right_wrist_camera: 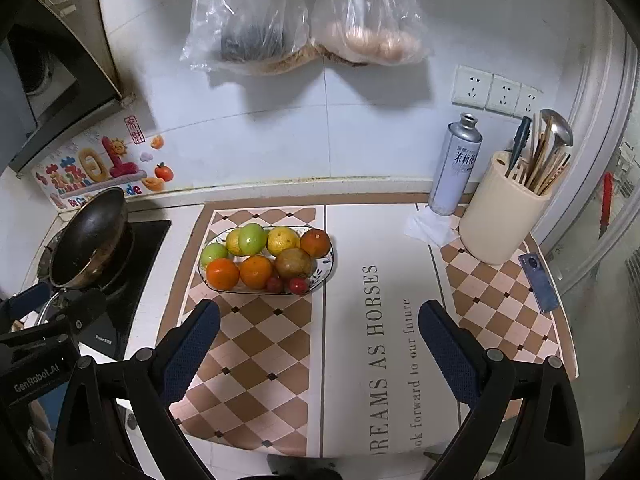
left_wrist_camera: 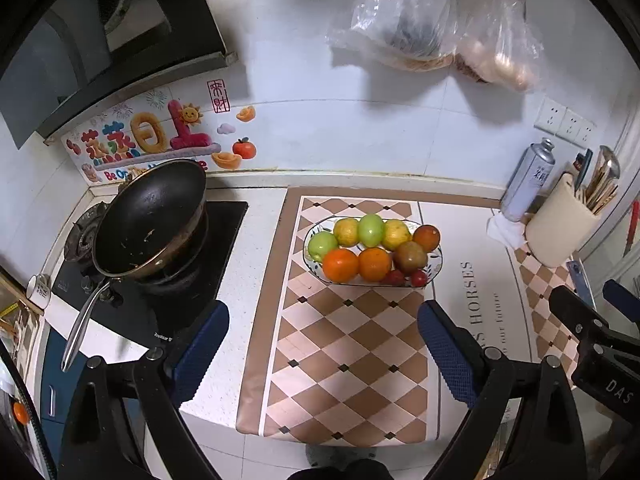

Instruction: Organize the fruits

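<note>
An oval patterned dish [left_wrist_camera: 310, 258] [right_wrist_camera: 325, 270] sits on the checkered mat and holds several fruits: oranges [left_wrist_camera: 340, 265] [right_wrist_camera: 223, 273], green apples [left_wrist_camera: 371, 230] [right_wrist_camera: 252, 239], yellow lemons [left_wrist_camera: 395, 234] [right_wrist_camera: 282, 240], a brownish fruit [left_wrist_camera: 410, 256] [right_wrist_camera: 293, 263] and small red tomatoes [left_wrist_camera: 419, 278] [right_wrist_camera: 298, 285]. My left gripper [left_wrist_camera: 324, 324] is open and empty, hovering above the mat in front of the dish. My right gripper [right_wrist_camera: 320, 324] is open and empty, above the mat to the right of the dish. The right gripper's body shows at the right edge of the left wrist view [left_wrist_camera: 592, 332].
A black wok [left_wrist_camera: 150, 220] [right_wrist_camera: 90, 238] sits on the stove at left. A spray can [right_wrist_camera: 456, 164], a cream utensil holder [right_wrist_camera: 502, 216], a folded tissue [right_wrist_camera: 430, 226] and a blue phone [right_wrist_camera: 538, 282] stand at right. Plastic bags [right_wrist_camera: 304, 16] hang on the wall.
</note>
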A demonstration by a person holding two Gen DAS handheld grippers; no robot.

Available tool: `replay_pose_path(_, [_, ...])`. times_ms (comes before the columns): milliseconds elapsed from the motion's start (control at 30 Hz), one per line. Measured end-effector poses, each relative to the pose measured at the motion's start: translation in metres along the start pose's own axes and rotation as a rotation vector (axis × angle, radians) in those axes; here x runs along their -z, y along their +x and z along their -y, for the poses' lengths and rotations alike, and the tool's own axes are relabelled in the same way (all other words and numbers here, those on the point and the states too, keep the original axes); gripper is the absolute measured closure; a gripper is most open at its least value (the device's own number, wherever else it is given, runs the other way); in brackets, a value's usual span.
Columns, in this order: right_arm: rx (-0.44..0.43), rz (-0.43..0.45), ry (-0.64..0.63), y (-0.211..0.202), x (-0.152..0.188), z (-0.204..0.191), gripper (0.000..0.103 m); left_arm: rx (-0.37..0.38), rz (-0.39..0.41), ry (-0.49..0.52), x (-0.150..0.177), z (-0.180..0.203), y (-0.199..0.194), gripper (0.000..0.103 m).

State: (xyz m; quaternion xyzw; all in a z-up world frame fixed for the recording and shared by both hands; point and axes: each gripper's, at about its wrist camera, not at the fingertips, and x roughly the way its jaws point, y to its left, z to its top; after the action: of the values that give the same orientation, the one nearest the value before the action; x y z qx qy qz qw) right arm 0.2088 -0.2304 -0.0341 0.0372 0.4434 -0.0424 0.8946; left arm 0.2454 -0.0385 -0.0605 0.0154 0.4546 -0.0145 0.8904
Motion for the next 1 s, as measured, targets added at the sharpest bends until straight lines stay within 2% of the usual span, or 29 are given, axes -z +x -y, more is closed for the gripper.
replay_pose_path(267, [0.005, -0.017, 0.002, 0.017, -0.006, 0.0, 0.002, -0.015, 0.002, -0.005, -0.01, -0.001, 0.013, 0.007])
replay_pose_path(400, [0.01, -0.018, -0.008, 0.019, -0.008, -0.001, 0.002, 0.002, -0.008, -0.011, -0.014, -0.002, 0.017, 0.006])
replay_pose_path(1000, [0.024, -0.011, -0.026, 0.021, -0.011, 0.002, 0.001, -0.019, -0.009, -0.002, -0.008, -0.001, 0.024, 0.005])
